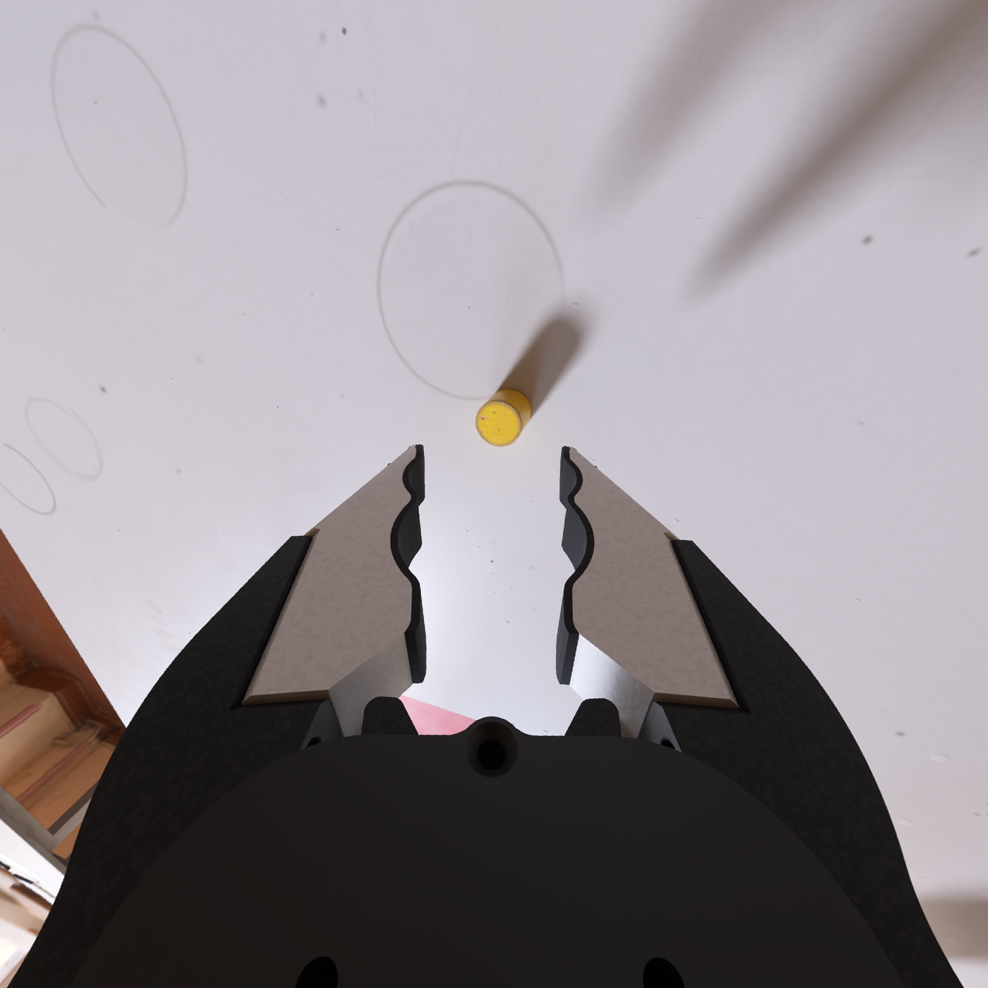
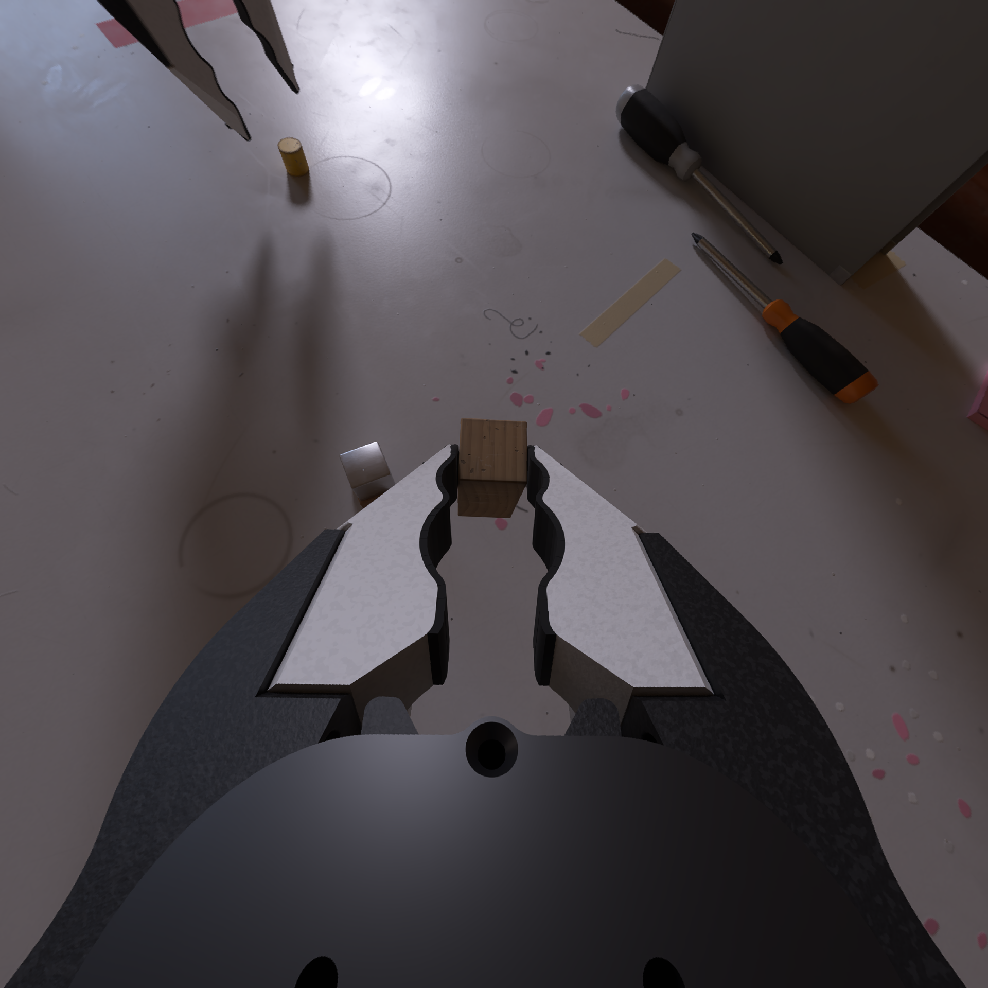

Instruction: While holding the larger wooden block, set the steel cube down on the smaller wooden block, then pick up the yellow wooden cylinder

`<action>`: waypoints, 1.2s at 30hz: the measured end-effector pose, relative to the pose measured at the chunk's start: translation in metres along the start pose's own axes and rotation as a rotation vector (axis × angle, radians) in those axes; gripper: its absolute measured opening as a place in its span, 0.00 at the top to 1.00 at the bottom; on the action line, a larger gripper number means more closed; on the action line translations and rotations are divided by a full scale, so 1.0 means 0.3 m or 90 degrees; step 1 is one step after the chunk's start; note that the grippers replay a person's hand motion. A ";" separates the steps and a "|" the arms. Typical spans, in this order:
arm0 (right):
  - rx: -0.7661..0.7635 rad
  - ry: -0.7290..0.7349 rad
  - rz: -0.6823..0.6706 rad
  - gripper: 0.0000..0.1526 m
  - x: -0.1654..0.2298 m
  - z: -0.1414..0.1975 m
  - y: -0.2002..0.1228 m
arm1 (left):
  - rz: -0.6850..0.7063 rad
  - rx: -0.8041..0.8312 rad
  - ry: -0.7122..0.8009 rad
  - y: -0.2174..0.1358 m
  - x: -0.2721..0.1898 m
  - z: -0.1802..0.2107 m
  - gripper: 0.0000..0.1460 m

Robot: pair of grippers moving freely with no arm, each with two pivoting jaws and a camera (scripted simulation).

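My right gripper (image 2: 493, 461) is shut on the larger wooden block (image 2: 492, 454) and holds it above the table. The steel cube (image 2: 365, 464) sits to its left on the smaller wooden block (image 2: 368, 501), which is mostly hidden behind my left finger. The yellow wooden cylinder (image 1: 501, 417) stands upright on the white table, just beyond my left gripper (image 1: 492, 465), which is open and empty above it. In the right wrist view the cylinder (image 2: 292, 155) stands at the far left, with the left gripper (image 2: 270, 109) hovering just above and left of it.
Two screwdrivers (image 2: 695, 171) (image 2: 791, 326) lie at the right near a grey box (image 2: 823, 117). A strip of beige tape (image 2: 631, 310) and pink paint specks (image 2: 540, 411) mark the table. The table's edge (image 1: 59, 631) shows at the lower left in the left wrist view.
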State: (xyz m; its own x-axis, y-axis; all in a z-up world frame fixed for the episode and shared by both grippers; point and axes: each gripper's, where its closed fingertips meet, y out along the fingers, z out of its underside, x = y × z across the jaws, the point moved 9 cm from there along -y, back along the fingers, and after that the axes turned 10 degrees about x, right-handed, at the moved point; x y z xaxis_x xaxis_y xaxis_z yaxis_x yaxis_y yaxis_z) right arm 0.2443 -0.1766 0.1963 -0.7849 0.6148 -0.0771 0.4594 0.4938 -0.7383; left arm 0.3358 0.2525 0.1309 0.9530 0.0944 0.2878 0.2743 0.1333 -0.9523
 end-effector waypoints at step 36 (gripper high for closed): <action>-0.009 0.026 0.013 0.84 -0.036 0.023 -0.036 | 0.073 -0.201 0.249 -0.263 -0.419 -0.952 0.86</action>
